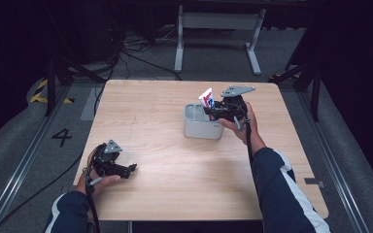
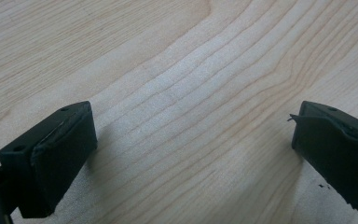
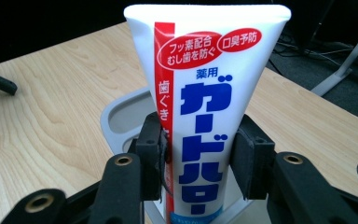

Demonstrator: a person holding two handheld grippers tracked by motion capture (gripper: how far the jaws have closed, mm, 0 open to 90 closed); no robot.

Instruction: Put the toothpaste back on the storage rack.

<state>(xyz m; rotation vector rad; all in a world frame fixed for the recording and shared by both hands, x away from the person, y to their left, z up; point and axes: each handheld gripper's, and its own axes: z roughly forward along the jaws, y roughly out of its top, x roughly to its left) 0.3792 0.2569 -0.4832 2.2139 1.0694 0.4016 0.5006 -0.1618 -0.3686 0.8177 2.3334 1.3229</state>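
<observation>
Counter: pale wood-grain top, matte, rounded corners. On it the grey plastic holder, boxy w/ soft edges, two compartments. My right tool is clamped on the toothpaste tube, upright over the holder, flat crimped end up: glossy white, red stripe, blue lettering. My left tool rests low on the counter, jaws wide apart, nothing btw them.
</observation>
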